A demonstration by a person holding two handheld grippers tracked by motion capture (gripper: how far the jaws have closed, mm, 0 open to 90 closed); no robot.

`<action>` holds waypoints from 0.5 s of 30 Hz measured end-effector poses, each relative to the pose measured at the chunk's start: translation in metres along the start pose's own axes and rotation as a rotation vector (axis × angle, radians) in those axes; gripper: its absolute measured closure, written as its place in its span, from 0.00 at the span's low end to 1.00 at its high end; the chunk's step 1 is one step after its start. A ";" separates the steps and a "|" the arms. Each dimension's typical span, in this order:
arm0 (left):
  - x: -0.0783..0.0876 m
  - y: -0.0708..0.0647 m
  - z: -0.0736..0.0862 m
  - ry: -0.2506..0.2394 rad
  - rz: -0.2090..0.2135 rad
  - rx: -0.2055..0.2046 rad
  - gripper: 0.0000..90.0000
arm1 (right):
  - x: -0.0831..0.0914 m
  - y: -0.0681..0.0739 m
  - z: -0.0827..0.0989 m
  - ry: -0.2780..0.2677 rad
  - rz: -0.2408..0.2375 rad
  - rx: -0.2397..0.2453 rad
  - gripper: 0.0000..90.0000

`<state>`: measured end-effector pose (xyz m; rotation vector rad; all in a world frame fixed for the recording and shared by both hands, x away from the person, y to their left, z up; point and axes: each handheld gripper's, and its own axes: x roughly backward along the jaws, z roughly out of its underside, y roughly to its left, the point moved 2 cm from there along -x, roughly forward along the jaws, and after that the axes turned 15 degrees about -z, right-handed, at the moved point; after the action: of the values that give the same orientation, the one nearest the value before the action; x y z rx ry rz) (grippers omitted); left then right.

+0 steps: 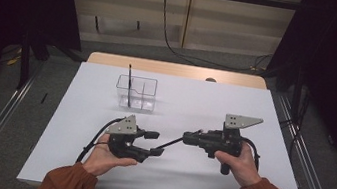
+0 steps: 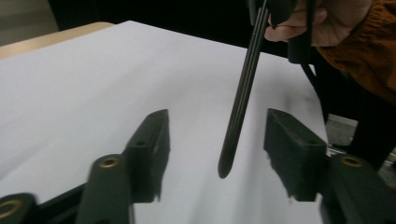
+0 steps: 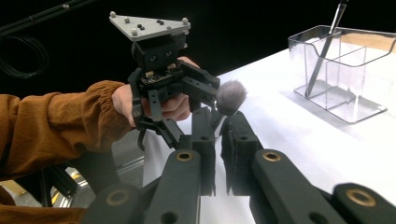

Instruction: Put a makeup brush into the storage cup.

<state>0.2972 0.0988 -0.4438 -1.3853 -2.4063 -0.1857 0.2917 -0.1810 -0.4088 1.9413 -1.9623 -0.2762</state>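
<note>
Presently, a hand-over of the brush [image 1: 166,145] is under way above the white table [image 1: 216,101]. The right gripper [image 1: 184,138] is clenched on one end of the slender black brush, whose free, rounded end slants down toward the left gripper [image 1: 149,144]. In the left gripper view that end hangs between the two spread jaws, touching neither and closer to one of them. A grey tuft [image 3: 231,97] shows just past the right jaw tips; we cannot tell whether it belongs to the brush. Well beyond both grippers stands a clear divided holder [image 1: 135,100] with a second brush [image 1: 129,86] leaning in one compartment, which we take to be the destination. To do this step well, we would centre the shaft between the left pads, advance until a good length lies inside them rather than the bare tip, and close squarely across it. We would have the right claw release only once the left grip is firm. A smooth round shaft pinched at its very end is likely to pivot or slip.
</note>
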 end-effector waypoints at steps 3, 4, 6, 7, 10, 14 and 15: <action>0.003 0.003 -0.001 -0.006 -0.028 0.017 0.31 | 0.003 -0.001 -0.001 0.002 0.008 0.003 0.94; 0.004 0.005 -0.002 -0.005 -0.035 0.027 0.28 | 0.003 -0.001 -0.001 0.003 0.012 0.003 0.94; 0.006 0.006 -0.003 -0.010 -0.042 0.040 0.23 | 0.005 -0.002 -0.001 0.011 0.017 -0.003 0.94; 0.007 0.007 -0.003 -0.005 -0.048 0.043 0.20 | 0.006 -0.002 -0.001 0.013 0.021 -0.001 0.94; 0.006 0.008 -0.005 -0.016 -0.056 0.071 0.13 | 0.007 -0.002 -0.002 0.013 0.024 0.002 0.94; 0.009 0.009 -0.006 -0.014 -0.064 0.062 0.09 | 0.009 -0.002 -0.003 0.027 0.032 0.002 0.94; 0.010 0.010 -0.006 -0.016 -0.065 0.067 0.08 | 0.010 -0.002 -0.003 0.031 0.037 0.000 0.94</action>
<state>0.3025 0.1098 -0.4351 -1.2852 -2.4488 -0.1105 0.2953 -0.1901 -0.4054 1.8964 -1.9760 -0.2348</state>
